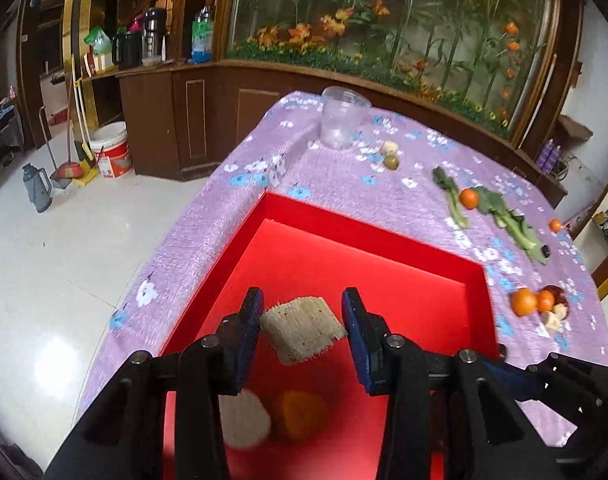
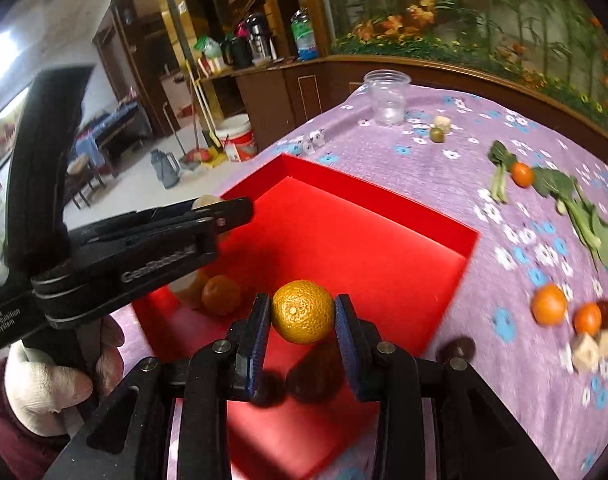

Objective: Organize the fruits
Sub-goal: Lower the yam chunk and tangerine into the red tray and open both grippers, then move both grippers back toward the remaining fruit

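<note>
Fruit was held in both grippers above the red box (image 1: 368,248), which stood on a table covered with a purple flowered cloth (image 1: 344,184).

In the left wrist view, the left gripper (image 1: 301,330) pinched a pale, fibrous chunk (image 1: 301,328) between its blue pads; it looked like a cut piece of sugarcane, but I could not tell for sure. The chunk hung tilted over the box floor. Below it, inside the box, lay a pale piece (image 1: 243,420) and, just beside it, an orange fruit (image 1: 299,414), both blurred.

In the right wrist view, the right gripper (image 2: 303,314) pinched a mandarin (image 2: 302,311), with both pads pressed on its sides, over the near part of the box. A second mandarin (image 2: 220,294) rested on the box floor near the left wall. A gloved hand (image 2: 47,384) held the left gripper's handle at the left edge of this view.

Outside the box, on the cloth, were a clear plastic cup (image 2: 387,98), a small green fruit (image 2: 437,134) touching a pale cube, leafy greens (image 2: 576,208) with one mandarin between the stalks, and at the right a group of two mandarins (image 2: 548,305), pale cubes and a dark red fruit.
</note>
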A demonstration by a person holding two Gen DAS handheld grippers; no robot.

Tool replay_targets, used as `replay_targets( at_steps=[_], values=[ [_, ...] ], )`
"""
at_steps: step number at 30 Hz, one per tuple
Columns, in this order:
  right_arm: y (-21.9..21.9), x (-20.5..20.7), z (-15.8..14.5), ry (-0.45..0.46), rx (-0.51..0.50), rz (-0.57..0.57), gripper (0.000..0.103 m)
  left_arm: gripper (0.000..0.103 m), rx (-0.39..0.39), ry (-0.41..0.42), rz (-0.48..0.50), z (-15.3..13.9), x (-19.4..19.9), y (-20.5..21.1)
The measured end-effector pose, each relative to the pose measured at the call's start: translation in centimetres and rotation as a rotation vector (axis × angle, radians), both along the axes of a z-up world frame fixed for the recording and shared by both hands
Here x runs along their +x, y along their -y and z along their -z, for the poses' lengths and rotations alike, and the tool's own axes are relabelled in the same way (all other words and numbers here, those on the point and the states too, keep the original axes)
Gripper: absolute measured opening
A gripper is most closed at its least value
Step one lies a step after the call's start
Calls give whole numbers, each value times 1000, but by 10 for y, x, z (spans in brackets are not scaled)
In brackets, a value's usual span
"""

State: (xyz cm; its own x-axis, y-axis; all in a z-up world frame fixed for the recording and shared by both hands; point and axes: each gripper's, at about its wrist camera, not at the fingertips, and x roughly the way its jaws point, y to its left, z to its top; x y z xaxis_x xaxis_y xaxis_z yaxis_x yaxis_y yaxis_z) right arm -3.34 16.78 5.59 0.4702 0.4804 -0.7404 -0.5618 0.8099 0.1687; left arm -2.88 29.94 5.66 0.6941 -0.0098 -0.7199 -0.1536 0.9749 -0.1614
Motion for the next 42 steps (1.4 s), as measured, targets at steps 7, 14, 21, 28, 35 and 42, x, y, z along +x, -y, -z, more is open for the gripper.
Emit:
replay_targets(
  at_steps=[7,14,21,28,35,42],
  values=[
    [-14,15,24,-54,-22,-1,36,39,-29,-65,-3,19,15,-2],
    [-16,12,25,-52,-4,-17,51,48,-13,-56,-29,12,5,-1],
    [15,-16,2,-8,38,10,57,64,37,24,-73,-23,-35,12],
    [80,-55,-4,12,123,165,70,73,57,97,-92,-45,-86,53],
    [132,-73,-6,13,167,277,70,73,168,113,-17,-58,-104,108],
    [160,-90,-6,15,197,309,70,74,220,125,16,-66,-119,138]
  ],
)
